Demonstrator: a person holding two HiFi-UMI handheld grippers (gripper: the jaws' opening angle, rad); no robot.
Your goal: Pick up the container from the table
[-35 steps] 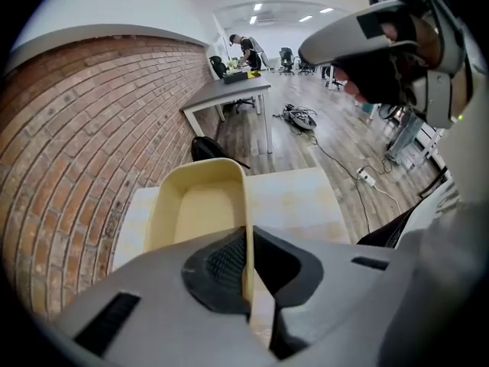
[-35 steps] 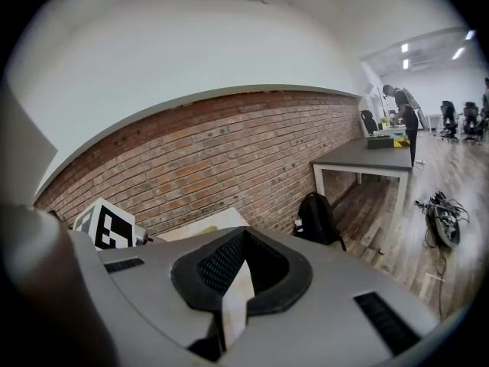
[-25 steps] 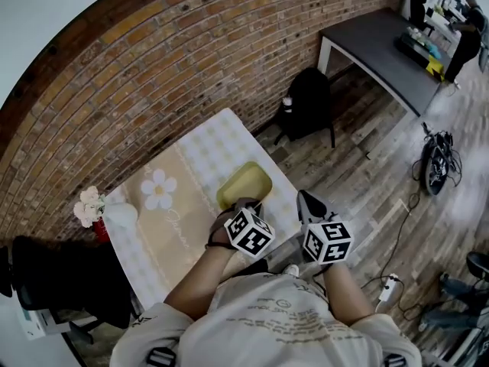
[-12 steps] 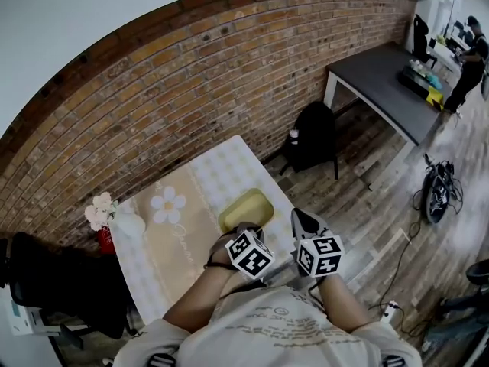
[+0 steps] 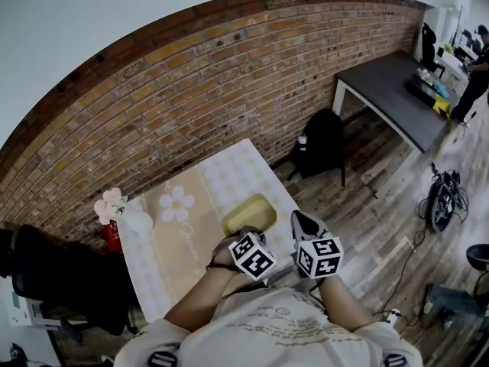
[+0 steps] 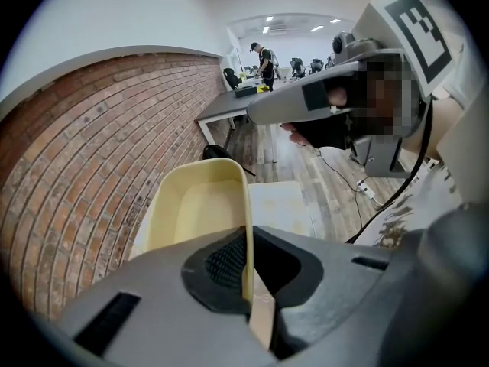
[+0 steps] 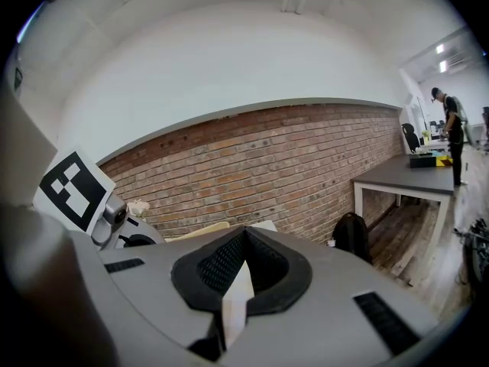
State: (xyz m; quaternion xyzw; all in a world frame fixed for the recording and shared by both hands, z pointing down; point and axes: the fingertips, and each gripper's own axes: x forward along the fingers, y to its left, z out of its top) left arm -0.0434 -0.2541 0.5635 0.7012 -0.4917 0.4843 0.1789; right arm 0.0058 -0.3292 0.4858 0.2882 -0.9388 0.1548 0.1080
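Observation:
A pale yellow rectangular container [image 5: 249, 214] sits over the near right part of the cloth-covered table [image 5: 191, 235]. My left gripper [image 5: 243, 237] is shut on its near rim; in the left gripper view the thin yellow wall [image 6: 246, 235] runs straight into the closed jaws, with the empty basin [image 6: 195, 205] ahead. I cannot tell whether it is off the cloth. My right gripper [image 5: 300, 222] hovers just right of the table edge, shut on nothing [image 7: 243, 270]. In the right gripper view, a sliver of the container [image 7: 200, 230] shows.
A white vase of flowers [image 5: 114, 205] and a red object [image 5: 112, 238] stand at the table's far left corner. A black backpack [image 5: 322, 140] leans against the brick wall, a dark desk [image 5: 390, 90] stands far right, and a black chair [image 5: 53, 281] is at left.
The head view has tilted up, so the scene sits lower in frame. My right gripper drew a little closer to the left one. The left gripper stays shut on the container rim.

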